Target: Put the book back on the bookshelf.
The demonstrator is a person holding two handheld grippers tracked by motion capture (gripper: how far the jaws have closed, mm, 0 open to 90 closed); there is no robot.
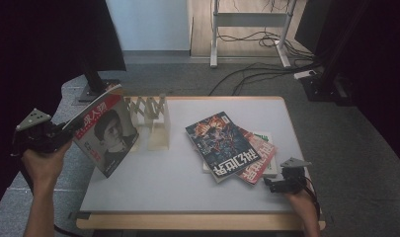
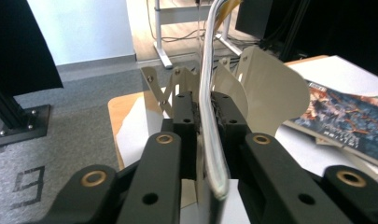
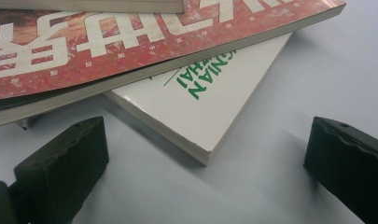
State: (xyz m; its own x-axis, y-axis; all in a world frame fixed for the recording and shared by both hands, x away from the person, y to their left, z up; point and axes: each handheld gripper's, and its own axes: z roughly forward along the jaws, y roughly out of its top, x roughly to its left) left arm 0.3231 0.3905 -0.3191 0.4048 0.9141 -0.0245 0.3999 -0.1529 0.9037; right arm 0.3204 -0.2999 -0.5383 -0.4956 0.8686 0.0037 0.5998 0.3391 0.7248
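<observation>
High view: left tongs (image 1: 64, 129) clamped on the spine edge of a magazine (image 1: 104, 136) with a portrait cover, held tilted in the air over the tabletop's (image 1: 168, 182) left edge. Just past the magazine, away from the person, stands a cream expanding file rack (image 1: 150, 121); its slots look empty from here. Right tongs (image 1: 270, 183) rest low at the tabletop's near right corner, spread apart, gripping nothing. A stack of three books sits just ahead of them: dark comic cover (image 1: 221, 143) on top, red magazine (image 1: 259, 160) under it, white book (image 1: 270, 169) at the bottom. Wide bare tabletop between the two tongs.

Left gripper view: the two black jaws are pressed on the held magazine (image 2: 210, 140), seen edge-on and bowed between them. The rack (image 2: 266, 93) is straight ahead, its curved dividers and scissor links just beyond the jaw tips, with nothing visible between the dividers. The stack lies off to the right, comic cover (image 2: 350, 119) up. The tabletop edge (image 2: 113, 121) shows left of the jaws, grey carpet beyond.

Right gripper view: jaws wide apart, nothing between them but bare tabletop (image 3: 317, 65). The white book's corner (image 3: 210, 107) points in at the gap, near but not touching. The red magazine (image 3: 130, 46) overhangs it.
</observation>
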